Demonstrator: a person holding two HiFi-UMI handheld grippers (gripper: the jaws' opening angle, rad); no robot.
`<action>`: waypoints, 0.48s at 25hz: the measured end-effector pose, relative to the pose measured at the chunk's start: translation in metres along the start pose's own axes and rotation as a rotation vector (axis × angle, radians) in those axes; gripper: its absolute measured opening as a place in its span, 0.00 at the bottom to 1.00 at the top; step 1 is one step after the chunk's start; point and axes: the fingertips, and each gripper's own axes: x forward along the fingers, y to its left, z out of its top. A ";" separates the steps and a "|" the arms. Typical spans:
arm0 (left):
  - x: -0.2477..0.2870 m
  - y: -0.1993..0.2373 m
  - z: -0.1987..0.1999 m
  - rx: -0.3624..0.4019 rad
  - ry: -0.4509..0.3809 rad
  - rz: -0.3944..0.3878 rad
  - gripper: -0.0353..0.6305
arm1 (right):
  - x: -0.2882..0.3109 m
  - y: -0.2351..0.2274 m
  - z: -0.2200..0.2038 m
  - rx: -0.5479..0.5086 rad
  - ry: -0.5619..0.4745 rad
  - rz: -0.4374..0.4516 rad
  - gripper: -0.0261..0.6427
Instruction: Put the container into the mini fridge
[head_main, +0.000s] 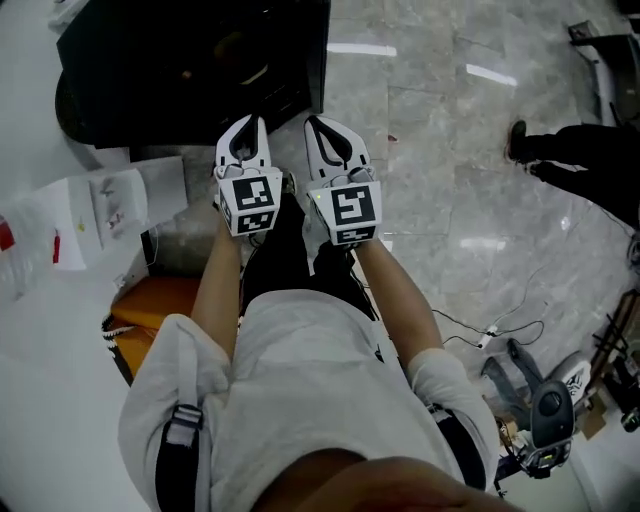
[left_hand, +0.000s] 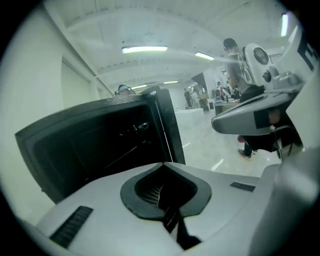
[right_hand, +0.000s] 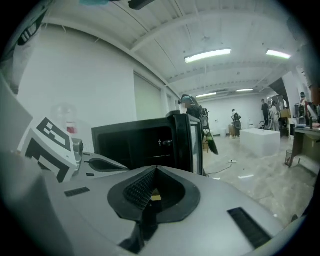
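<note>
**Two closed grippers before one open fridge**

The left gripper (head_main: 250, 125) and the right gripper (head_main: 318, 125) are held side by side. Each has its jaws pressed together, with nothing between them. The left cube (head_main: 248, 203) and the right cube (head_main: 352, 210) each bear a black-and-white square pattern, not letters. One black mini fridge (head_main: 190, 60) stands just ahead, with its door (left_hand: 167, 125) open. I cannot make out the container, because the inside of the fridge is too dark.
</note>
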 end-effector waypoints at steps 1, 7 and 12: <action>-0.012 -0.003 0.007 -0.048 -0.004 0.000 0.07 | -0.009 0.003 0.006 0.000 -0.013 0.004 0.09; -0.086 -0.035 0.051 -0.271 -0.091 0.007 0.07 | -0.065 0.017 0.033 -0.065 -0.056 0.025 0.09; -0.139 -0.063 0.084 -0.244 -0.185 0.077 0.07 | -0.117 0.018 0.059 -0.094 -0.098 0.060 0.09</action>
